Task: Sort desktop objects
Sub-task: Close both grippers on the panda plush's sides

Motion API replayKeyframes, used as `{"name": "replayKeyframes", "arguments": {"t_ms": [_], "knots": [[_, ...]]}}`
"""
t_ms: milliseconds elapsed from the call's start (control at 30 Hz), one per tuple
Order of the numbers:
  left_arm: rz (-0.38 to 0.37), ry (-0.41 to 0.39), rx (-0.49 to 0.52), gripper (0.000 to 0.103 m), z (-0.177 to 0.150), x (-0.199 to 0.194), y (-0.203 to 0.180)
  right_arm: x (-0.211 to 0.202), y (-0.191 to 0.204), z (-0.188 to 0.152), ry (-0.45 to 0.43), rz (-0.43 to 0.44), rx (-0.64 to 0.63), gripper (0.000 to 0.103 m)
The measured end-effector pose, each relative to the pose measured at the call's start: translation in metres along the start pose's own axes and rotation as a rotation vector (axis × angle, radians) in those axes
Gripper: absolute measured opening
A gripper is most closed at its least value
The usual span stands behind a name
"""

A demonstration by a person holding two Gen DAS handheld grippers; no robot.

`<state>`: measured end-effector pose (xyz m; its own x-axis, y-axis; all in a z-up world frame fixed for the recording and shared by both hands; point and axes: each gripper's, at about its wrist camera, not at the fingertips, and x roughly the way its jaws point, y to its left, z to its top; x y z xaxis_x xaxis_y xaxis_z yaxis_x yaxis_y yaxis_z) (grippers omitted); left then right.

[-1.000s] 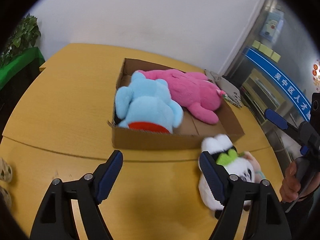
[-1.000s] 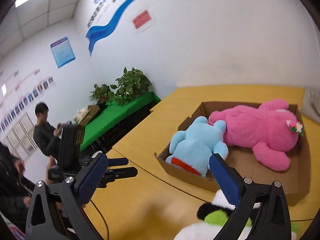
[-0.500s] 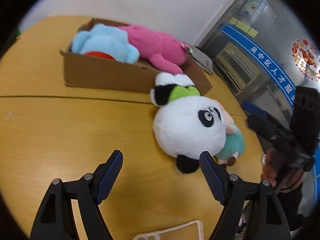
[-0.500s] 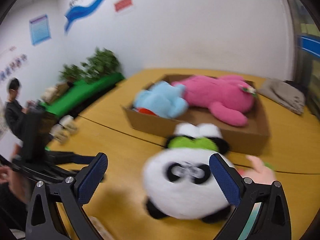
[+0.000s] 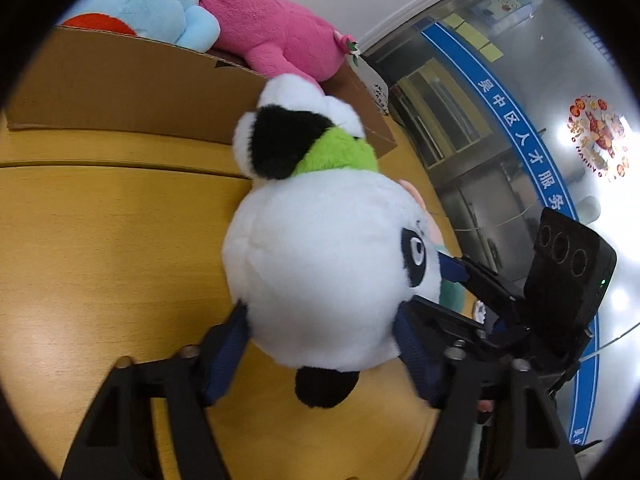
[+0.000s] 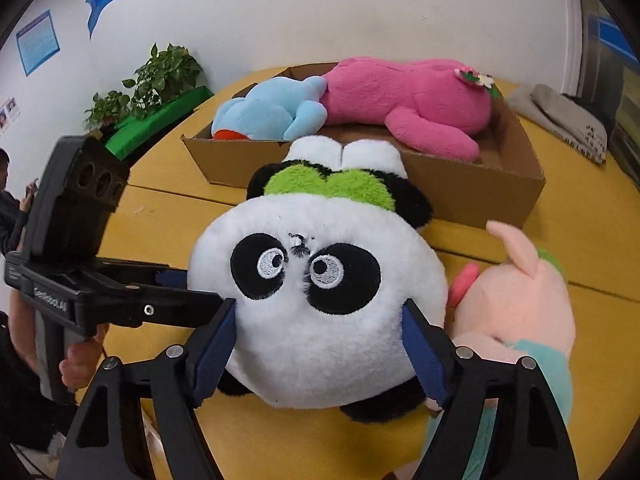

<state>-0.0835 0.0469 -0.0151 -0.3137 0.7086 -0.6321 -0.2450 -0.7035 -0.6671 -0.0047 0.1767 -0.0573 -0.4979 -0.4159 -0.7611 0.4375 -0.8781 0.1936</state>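
Note:
A white panda plush (image 5: pixel 320 272) (image 6: pixel 320 312) with black ears and a green patch lies on the yellow table (image 5: pixel 100 240). My left gripper (image 5: pixel 320 344) is open, its blue pads on either side of the panda's head. My right gripper (image 6: pixel 320 340) is also open and straddles the head from the face side. A cardboard box (image 6: pixel 480 184) (image 5: pixel 140 92) behind holds a blue plush (image 6: pixel 272 112) (image 5: pixel 160 4) and a pink plush (image 6: pixel 412 92) (image 5: pixel 272 36).
A pink pig plush in teal (image 6: pixel 516 312) lies right of the panda. A grey cloth (image 6: pixel 560 120) lies beyond the box. Plants on a green stand (image 6: pixel 156 92) and a person (image 6: pixel 8 208) are at the left.
Both grippers moved in close to the panda; their open fingers now straddle its head, where before they were well short of it.

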Motion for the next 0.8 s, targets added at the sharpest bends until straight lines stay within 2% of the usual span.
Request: {"name": "replayKeyframes", "arguments": {"t_ms": [100,233,300,400,467,500,567,667,800], "knots": [[0.009,-0.022,0.011,0.062,-0.002,-0.014,0.005,-0.006,0.003,-0.004,-0.005,0.049,-0.011,0.092],[0.024,-0.063,-0.027,0.065,0.006,-0.025,0.017,-0.012,-0.007,0.007,-0.034,0.034,0.004,0.094],[0.028,-0.071,-0.03,0.068,0.012,-0.025,0.019,-0.003,-0.016,0.009,-0.005,0.041,0.022,0.094],[0.012,-0.051,-0.038,0.068,0.019,-0.012,0.02,0.015,-0.032,0.01,0.047,0.073,0.051,0.101],[-0.019,-0.037,-0.064,0.062,0.018,-0.008,0.028,0.023,-0.037,0.01,0.061,0.104,0.061,0.101],[-0.031,-0.034,-0.075,0.06,0.016,-0.007,0.031,0.024,-0.034,0.01,0.061,0.108,0.056,0.1],[-0.043,-0.037,-0.086,0.052,0.013,-0.009,0.035,0.025,-0.024,0.009,0.062,0.112,0.038,0.091],[-0.034,-0.042,-0.073,0.044,0.008,-0.018,0.031,0.022,-0.01,0.006,0.049,0.1,0.029,0.085],[-0.008,-0.062,-0.042,0.043,-0.001,-0.04,0.021,0.009,0.015,0.001,0.028,0.059,0.001,0.08]]}}
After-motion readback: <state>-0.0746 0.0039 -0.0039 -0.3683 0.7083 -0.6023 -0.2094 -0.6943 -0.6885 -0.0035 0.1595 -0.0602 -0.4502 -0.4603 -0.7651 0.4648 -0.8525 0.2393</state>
